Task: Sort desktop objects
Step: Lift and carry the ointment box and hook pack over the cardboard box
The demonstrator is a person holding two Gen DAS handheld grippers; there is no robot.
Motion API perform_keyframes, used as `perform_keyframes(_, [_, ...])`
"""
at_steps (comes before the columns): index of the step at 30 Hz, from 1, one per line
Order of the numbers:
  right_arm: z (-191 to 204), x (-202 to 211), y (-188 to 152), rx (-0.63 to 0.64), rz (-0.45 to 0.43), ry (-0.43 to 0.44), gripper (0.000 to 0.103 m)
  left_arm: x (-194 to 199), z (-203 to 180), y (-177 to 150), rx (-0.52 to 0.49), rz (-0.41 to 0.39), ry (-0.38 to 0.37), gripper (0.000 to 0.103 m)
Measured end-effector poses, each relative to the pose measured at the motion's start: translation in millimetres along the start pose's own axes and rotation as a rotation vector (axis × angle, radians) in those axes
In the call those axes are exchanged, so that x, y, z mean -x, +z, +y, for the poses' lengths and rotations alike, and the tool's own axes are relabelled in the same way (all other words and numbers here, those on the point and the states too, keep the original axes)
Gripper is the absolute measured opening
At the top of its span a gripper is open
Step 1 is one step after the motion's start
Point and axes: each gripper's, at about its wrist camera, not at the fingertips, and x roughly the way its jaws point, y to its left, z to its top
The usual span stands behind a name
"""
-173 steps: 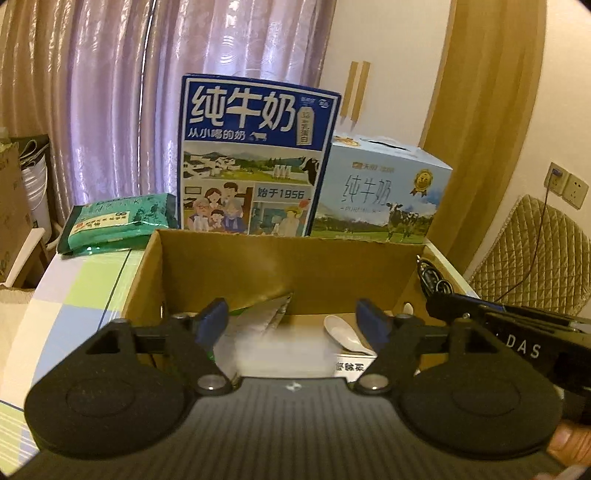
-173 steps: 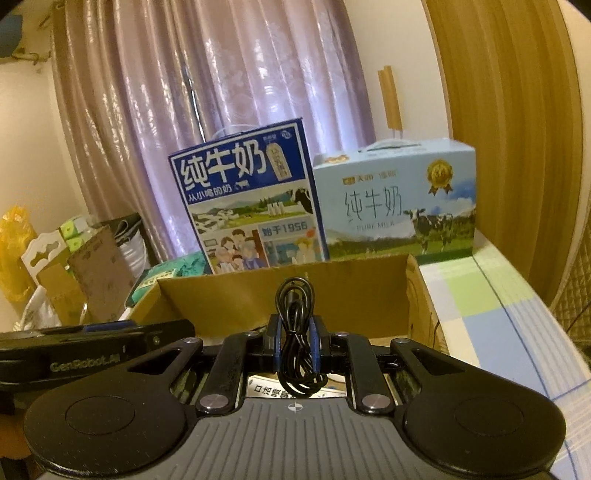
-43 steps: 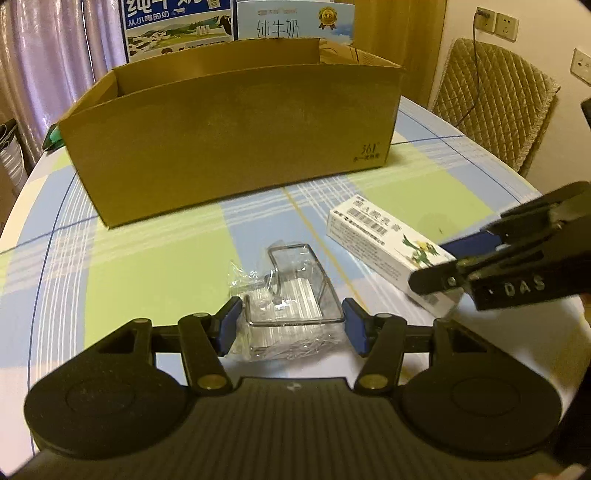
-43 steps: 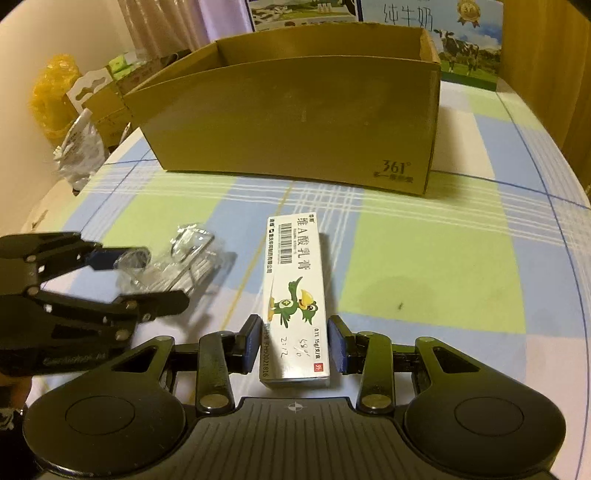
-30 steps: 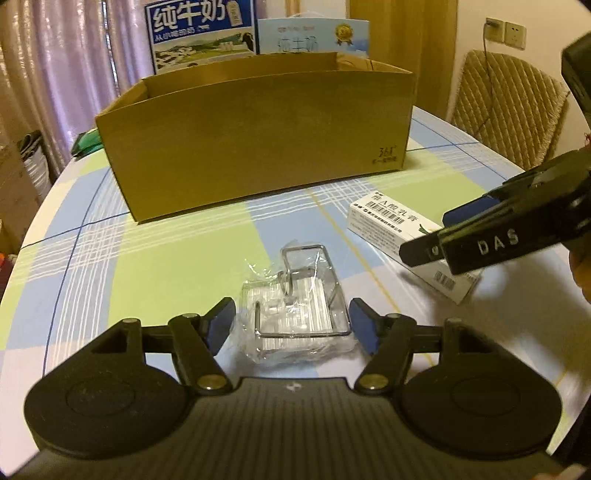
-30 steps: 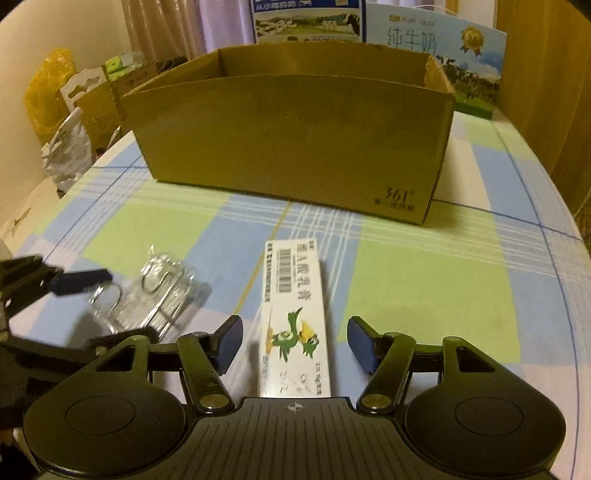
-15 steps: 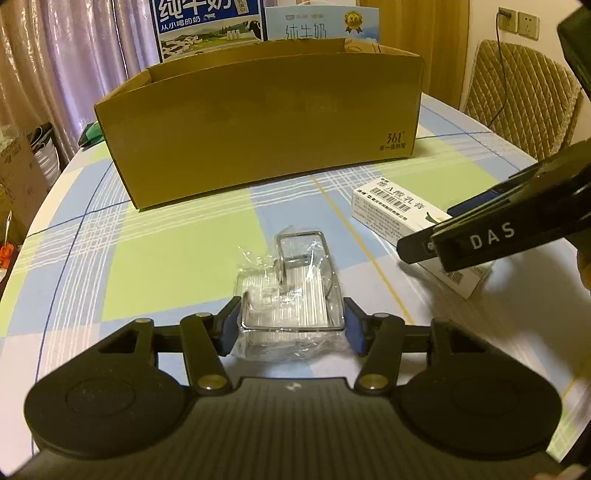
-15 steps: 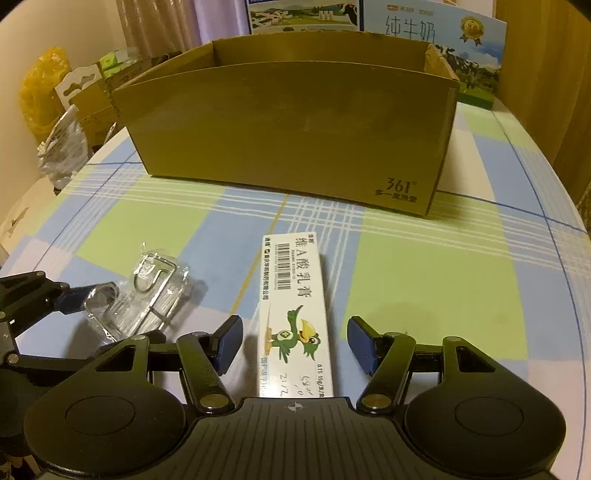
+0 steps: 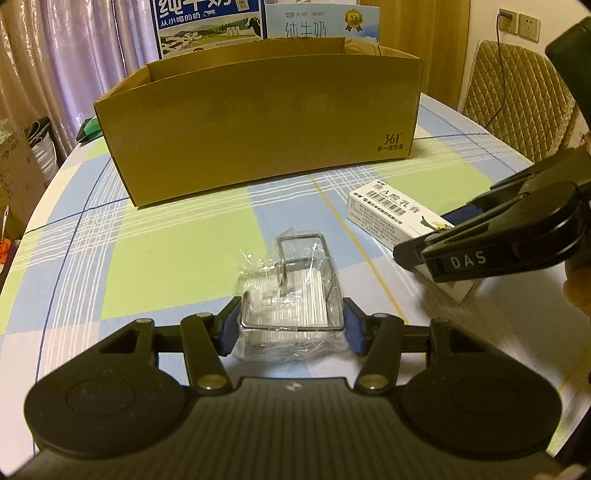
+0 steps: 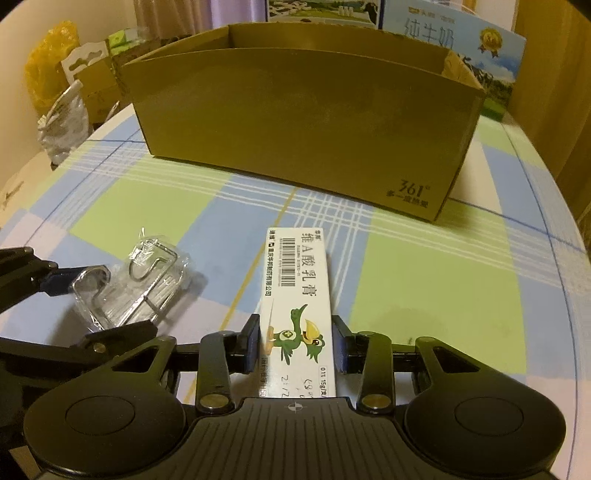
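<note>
Cardboard box (image 10: 303, 122) printed "361°" stands behind ointment carton (image 10: 297, 295) reading "维A酸乳膏".

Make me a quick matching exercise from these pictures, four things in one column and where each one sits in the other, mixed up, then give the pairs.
Things:
1. wrapped metal hook
2. white ointment box
3. cardboard box
4. milk cartons

Places:
A. behind the cardboard box
B. between the jaws of the left gripper
C. mid-table, beyond both small items
D. between the jaws of the right gripper

Pairs: 1-B, 2-D, 3-C, 4-A
</note>
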Motion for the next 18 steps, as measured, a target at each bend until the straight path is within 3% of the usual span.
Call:
perform_keyframes(8, [-3,16,2,-0.059,-0.052,0.028,0.036,9,4,7,0.020,-0.025,-0.007,0.049])
perform_keyframes(18, [3,62,12,-0.086,-0.222,0.029,0.036,42,7,31,-0.002,-0.124,-0.006,0.049])
